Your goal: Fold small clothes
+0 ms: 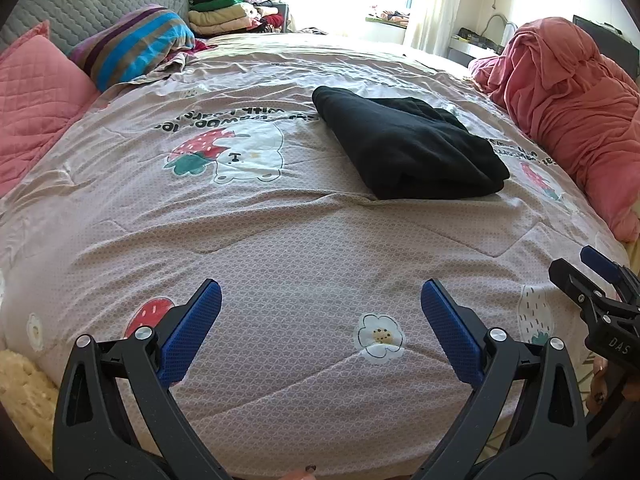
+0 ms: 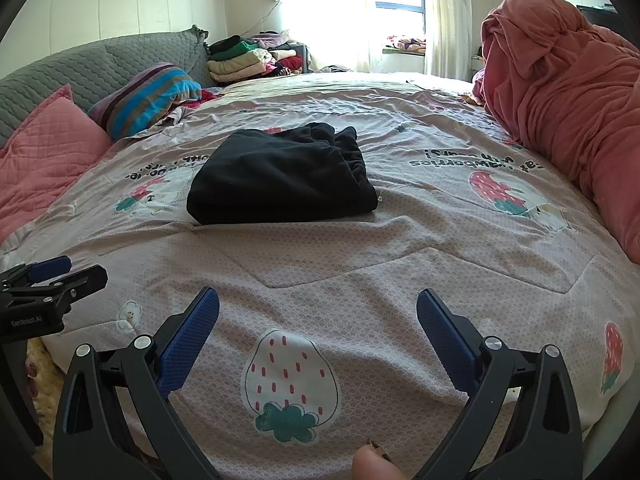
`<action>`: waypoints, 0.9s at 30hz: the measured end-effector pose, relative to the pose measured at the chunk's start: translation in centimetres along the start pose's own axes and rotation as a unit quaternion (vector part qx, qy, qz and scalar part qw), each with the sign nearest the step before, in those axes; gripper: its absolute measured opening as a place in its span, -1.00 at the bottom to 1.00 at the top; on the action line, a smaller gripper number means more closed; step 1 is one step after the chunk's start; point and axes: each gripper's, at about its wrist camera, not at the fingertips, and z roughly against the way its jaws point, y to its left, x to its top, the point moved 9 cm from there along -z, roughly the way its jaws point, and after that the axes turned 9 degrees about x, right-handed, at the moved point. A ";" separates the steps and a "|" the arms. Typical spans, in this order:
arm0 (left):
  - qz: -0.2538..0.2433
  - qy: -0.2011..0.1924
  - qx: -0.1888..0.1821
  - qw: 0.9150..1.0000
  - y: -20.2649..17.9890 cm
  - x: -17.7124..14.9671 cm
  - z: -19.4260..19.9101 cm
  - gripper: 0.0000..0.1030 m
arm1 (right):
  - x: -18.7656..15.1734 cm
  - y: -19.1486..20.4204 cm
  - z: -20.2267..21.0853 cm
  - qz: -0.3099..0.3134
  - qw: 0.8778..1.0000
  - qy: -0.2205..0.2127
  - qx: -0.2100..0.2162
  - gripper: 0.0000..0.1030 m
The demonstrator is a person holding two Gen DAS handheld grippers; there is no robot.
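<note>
Pink pillow (image 1: 36, 96) cut off left.

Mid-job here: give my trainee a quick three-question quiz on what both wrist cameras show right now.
1. True or false: the folded black fabric garment lies on the pink strawberry-print quilt, touched by neither gripper.
2. The left gripper is: A) shut on cloth B) open, empty C) hidden.
3. Fill in: the right gripper is ____.

Key: 1 true; 2 B; 3 open.
</note>
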 end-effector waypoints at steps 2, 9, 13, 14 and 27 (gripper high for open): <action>0.000 0.000 -0.001 1.000 0.0 0.0 0.0 0.82 | -0.1 -0.1 0.0 -0.002 1.000 0.001 -0.001 0.91; -0.002 0.005 -0.003 1.000 -0.3 -0.1 0.0 0.82 | -0.1 -0.1 -0.1 -0.005 1.000 0.004 -0.002 0.91; -0.004 0.008 0.000 1.000 -0.3 -0.2 -0.2 0.82 | -0.1 -0.5 0.0 -0.013 1.000 0.003 -0.013 0.91; -0.003 0.008 -0.002 1.000 -0.3 -0.2 -0.2 0.82 | 0.0 -0.7 0.0 -0.017 1.000 0.003 -0.018 0.91; 0.132 0.040 0.044 0.989 11.3 1.9 -2.4 0.82 | -4.1 -23.9 10.2 -0.229 0.909 -0.014 -0.347 0.91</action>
